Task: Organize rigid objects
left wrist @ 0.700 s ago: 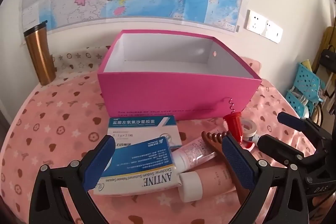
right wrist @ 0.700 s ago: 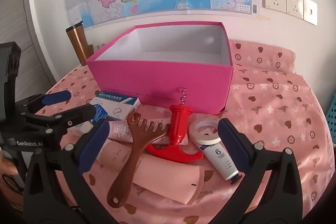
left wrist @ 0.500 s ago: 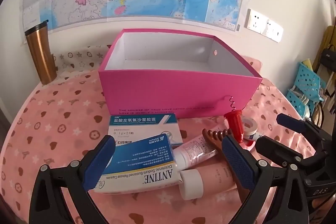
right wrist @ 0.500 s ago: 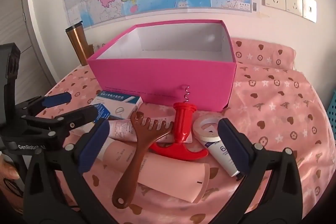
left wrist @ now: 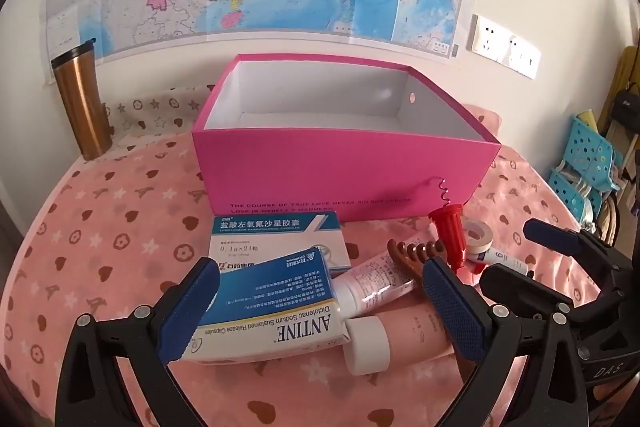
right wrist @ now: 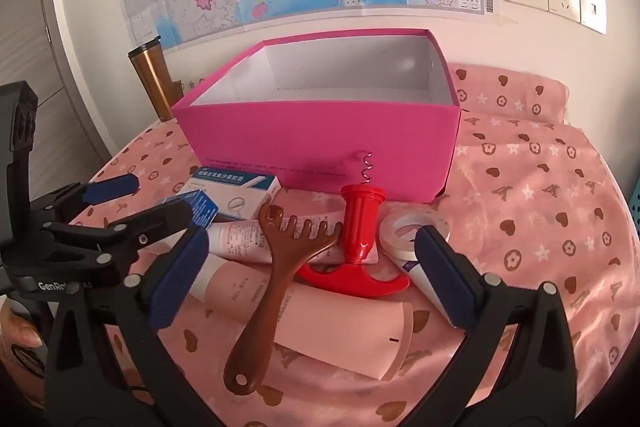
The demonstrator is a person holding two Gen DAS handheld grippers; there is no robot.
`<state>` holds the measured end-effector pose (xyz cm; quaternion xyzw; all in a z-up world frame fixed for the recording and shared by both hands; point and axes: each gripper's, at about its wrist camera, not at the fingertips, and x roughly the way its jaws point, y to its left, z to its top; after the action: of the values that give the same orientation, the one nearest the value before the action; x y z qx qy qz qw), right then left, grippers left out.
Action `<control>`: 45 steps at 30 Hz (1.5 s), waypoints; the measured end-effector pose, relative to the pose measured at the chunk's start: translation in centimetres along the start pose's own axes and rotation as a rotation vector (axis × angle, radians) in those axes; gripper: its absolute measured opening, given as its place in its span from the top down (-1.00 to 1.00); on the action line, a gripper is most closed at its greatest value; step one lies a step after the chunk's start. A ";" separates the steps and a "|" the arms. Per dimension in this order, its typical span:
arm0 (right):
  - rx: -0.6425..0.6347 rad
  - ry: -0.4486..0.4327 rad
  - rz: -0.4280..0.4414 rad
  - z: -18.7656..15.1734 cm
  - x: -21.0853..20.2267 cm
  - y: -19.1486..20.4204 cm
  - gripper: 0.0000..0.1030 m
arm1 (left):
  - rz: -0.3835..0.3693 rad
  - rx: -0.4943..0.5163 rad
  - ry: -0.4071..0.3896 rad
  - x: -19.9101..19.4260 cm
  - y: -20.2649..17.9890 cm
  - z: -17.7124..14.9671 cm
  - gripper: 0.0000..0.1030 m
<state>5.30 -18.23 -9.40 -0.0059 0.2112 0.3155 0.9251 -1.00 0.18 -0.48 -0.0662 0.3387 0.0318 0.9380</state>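
Pink cardboard fills the middle of my left wrist view: the pink box (left wrist: pixel 344 163) stands open and empty on the patterned cloth (left wrist: pixel 100 227), with the pile of things waiting just in front of it. My left gripper (left wrist: pixel 320 311) hangs with its jaws spread wide and nothing between the pads. Under it lies the blue-and-white ANTINE carton (left wrist: pixel 272 311), overlapping a second medicine carton (left wrist: pixel 276 239) closer to the box. Against the carton rest a small white-capped tube (left wrist: pixel 376 285) and a larger pink tube (left wrist: pixel 404 335). Compared with a moment ago, the box and cartons sit a little nearer in this view, so I have eased forward; no item has shifted.

From my right wrist view, my right gripper (right wrist: pixel 312 275) is just as wide and empty. Between its fingers I see the brown scratcher (right wrist: pixel 276 267) lying across the pink tube (right wrist: pixel 340 331), the red corkscrew (right wrist: pixel 360 243) with its spiral pointing at the box wall, and the tape roll (right wrist: pixel 412 227) beside a tube marked 6 (right wrist: pixel 428 279) by my right finger. This pile too has drawn slightly closer since half a second back, while nothing has been lifted.

I judge the sorting has not begun: every rigid piece is outside the box, and both hands are only lining up a first pick.
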 end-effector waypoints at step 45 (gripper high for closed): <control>0.021 0.034 0.069 -0.1 0.1 -0.5 -0.80 | 0.009 0.013 -0.002 -0.1 -0.4 0.1 -1.00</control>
<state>5.62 -18.64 -9.60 0.0060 0.2301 0.3450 0.9099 -0.99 -0.22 -0.28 -0.0584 0.3381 0.0339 0.9387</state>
